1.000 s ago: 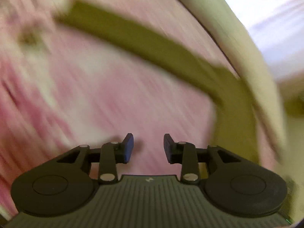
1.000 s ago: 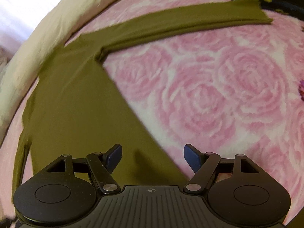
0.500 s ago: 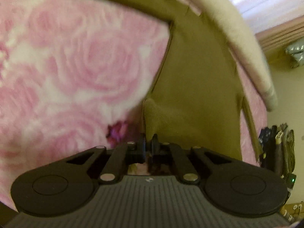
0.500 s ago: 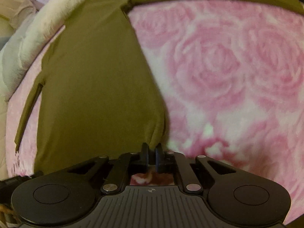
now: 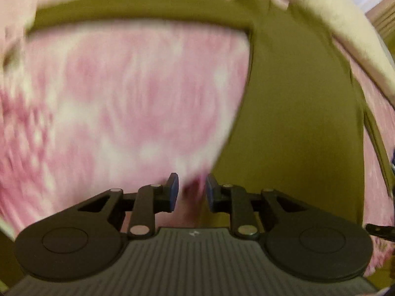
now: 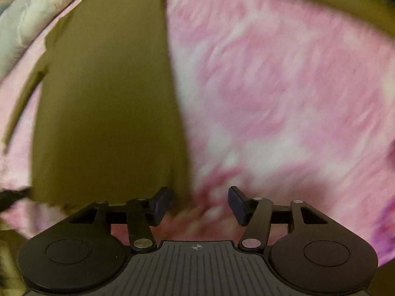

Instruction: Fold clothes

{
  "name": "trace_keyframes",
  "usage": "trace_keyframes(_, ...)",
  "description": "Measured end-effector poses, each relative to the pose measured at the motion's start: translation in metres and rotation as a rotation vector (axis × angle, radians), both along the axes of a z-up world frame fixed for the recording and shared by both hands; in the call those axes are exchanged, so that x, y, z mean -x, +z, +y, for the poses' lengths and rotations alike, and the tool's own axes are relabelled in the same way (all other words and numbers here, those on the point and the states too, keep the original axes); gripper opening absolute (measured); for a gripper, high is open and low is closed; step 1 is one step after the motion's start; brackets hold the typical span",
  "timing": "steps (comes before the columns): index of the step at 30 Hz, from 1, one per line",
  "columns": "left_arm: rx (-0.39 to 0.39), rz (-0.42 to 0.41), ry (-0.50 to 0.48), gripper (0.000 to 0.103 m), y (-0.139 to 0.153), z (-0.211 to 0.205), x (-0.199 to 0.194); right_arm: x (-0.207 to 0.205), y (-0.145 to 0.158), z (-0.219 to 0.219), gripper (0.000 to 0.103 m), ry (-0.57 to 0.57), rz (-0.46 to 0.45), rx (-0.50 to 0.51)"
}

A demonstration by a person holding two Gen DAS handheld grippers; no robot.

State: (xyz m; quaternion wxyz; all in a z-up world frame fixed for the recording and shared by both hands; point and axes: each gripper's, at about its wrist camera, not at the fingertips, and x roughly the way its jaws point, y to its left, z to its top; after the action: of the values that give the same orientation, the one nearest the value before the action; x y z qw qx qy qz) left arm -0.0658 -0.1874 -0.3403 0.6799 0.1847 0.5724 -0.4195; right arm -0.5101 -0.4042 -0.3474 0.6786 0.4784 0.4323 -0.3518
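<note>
Both grippers, pinched shut on the garment's hem half a second ago, now stand with jaws apart and nothing between them.

Left gripper [image 5: 189, 189]: fingers separated by a narrow gap, blue-faced pads visible; only blurred pink fabric shows in the gap.

Right gripper [image 6: 200, 201]: fingers set wider apart; its left finger lies over the garment's edge, whether touching cannot be told.

Olive long-sleeved top [image 5: 296, 113]: lies flat on the blanket. In the left wrist view the body fills the right side and one sleeve [image 5: 138, 12] runs across the top. In the right wrist view the body [image 6: 106, 113] fills the left side, with a sleeve arching along the upper right and partly cut off by the frame. The lower hem is hidden behind both gripper bodies.

Pink rose-patterned blanket [image 6: 284, 93]: covers the surface beneath; the pattern is smeared by motion blur in both views.

Cream fleece bedding [image 5: 340, 24]: a band along the far edge beyond the top, indistinct.

Dark object [image 6: 12, 197]: at the left edge of the right wrist view, too blurred to identify.
</note>
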Motion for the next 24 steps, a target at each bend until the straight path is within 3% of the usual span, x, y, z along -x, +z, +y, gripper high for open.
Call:
trace_keyframes(3,0.108,-0.023,-0.033,0.018,0.015,-0.047,-0.003,-0.015,0.017,-0.024,0.056,-0.002,0.008,0.127)
trace_keyframes(6,0.202,0.002,-0.103,0.018,0.009,-0.104,0.002,-0.035,0.032,-0.049,0.056,0.011,0.011,0.252)
trace_keyframes(8,0.249,0.014,-0.148,0.018,0.0,-0.14,0.011,-0.069,0.029,-0.064,0.053,0.082,0.026,0.334)
trace_keyframes(10,0.274,0.011,-0.201,0.018,-0.012,-0.171,0.02,-0.1,0.023,-0.079,0.043,0.16,0.037,0.411)
trace_keyframes(16,0.272,-0.085,-0.287,0.016,-0.061,-0.235,0.023,-0.159,-0.013,-0.128,0.043,0.272,0.048,0.488)
trace_keyframes(24,0.392,-0.175,-0.314,0.011,-0.085,-0.343,-0.015,-0.219,-0.049,-0.201,0.043,0.357,0.046,0.639)
